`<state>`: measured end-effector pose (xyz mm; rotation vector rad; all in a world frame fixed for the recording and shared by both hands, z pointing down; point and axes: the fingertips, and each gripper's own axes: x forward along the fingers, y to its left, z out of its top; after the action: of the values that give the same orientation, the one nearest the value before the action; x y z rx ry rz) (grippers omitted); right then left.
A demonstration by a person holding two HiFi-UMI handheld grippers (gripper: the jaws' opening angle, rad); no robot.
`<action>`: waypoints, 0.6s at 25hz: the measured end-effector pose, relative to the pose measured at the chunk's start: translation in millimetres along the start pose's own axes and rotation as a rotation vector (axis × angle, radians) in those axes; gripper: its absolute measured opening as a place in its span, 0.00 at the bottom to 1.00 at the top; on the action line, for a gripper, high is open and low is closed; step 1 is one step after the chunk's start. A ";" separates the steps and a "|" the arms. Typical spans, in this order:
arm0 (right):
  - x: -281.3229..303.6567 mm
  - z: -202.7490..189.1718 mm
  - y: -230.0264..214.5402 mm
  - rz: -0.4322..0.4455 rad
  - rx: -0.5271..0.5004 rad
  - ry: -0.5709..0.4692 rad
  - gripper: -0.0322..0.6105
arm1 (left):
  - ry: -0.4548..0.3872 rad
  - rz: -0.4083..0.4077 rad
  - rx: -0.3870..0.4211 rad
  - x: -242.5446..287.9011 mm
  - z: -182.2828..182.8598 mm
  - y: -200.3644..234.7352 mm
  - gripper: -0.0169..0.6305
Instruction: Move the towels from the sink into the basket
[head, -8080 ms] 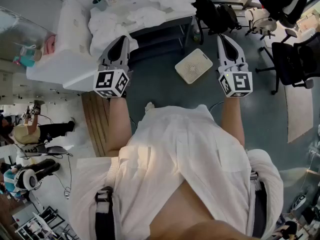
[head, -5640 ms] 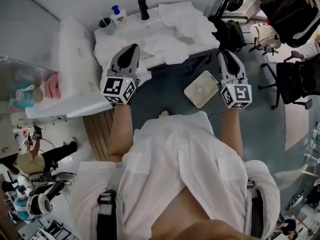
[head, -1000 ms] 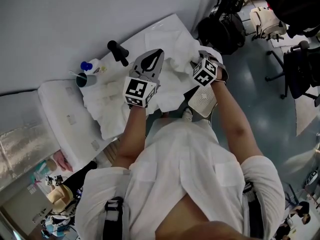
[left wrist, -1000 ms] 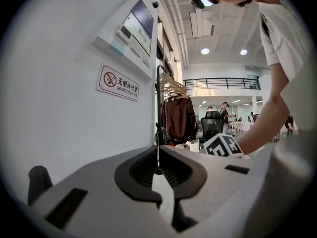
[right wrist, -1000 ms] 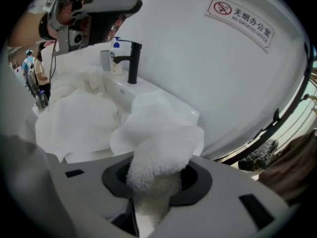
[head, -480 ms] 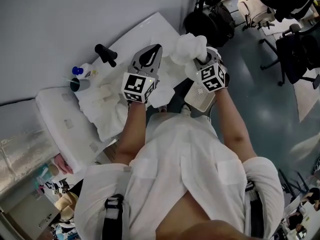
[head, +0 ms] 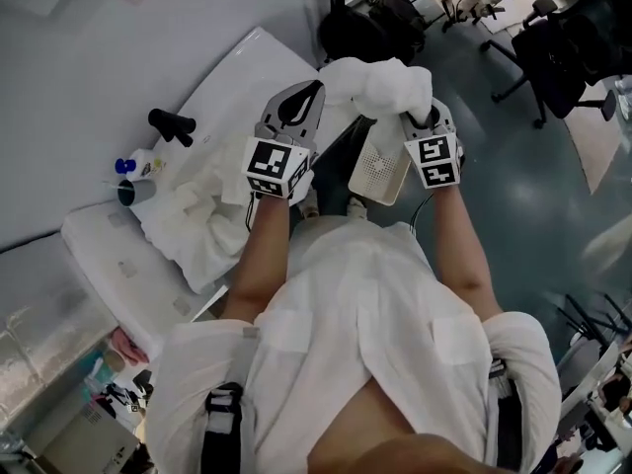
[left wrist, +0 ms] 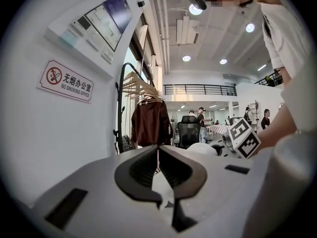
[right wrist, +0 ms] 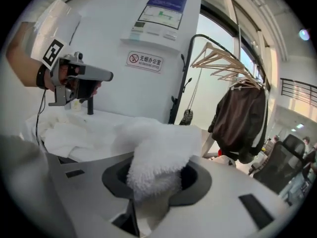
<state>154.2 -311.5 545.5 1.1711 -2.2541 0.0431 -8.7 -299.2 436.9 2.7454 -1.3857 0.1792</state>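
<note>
- Now clear of the heap, the right gripper (head: pixel 427 124) hangs off the end of the sink counter (head: pixel 242 67), its tongs pinching a bunched white towel (head: pixel 380 85). A second ago it was down among the linen on that counter.
- The right gripper view shows terry cloth filling the gap between the jaws. The pads press into it, one fold stands above them and more cloth hangs below.
- The left gripper (head: pixel 299 107) has travelled alongside, tongs pressed together with nothing between them. It points past the counter's edge and carries nothing.
- The white perforated basket (head: pixel 380 171) sits on the floor by the person's feet, below and between the two grippers in the head view. No towel shows in the part of it that is visible.
- The lifted towel is therefore in the air and near the basket, but not yet in it. Whether its trailing end has left the counter cannot be told.
- The heap of towels (head: pixel 193 210) remains spread over the sink beside the black faucet (head: pixel 170 124), so most of the job looks undone.
- On this evidence the pick is made and the carry is under way. The next move calls for bringing the towel over the basket and spreading the tongs, and a dragging tail of cloth is the likeliest snag.
</note>
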 end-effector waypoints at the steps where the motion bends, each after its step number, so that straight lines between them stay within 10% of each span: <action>1: -9.0 -6.8 -7.4 -0.018 0.021 0.000 0.29 | -0.001 -0.015 0.004 4.6 1.1 -7.1 0.05; 15: -64.3 -96.6 -45.8 -0.156 0.221 0.125 0.29 | -0.007 -0.138 0.030 47.8 4.1 -74.1 0.05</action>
<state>264.0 -264.3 581.3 1.4158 -2.0818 0.3021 79.4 -293.7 438.9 2.8551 -1.1990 0.1845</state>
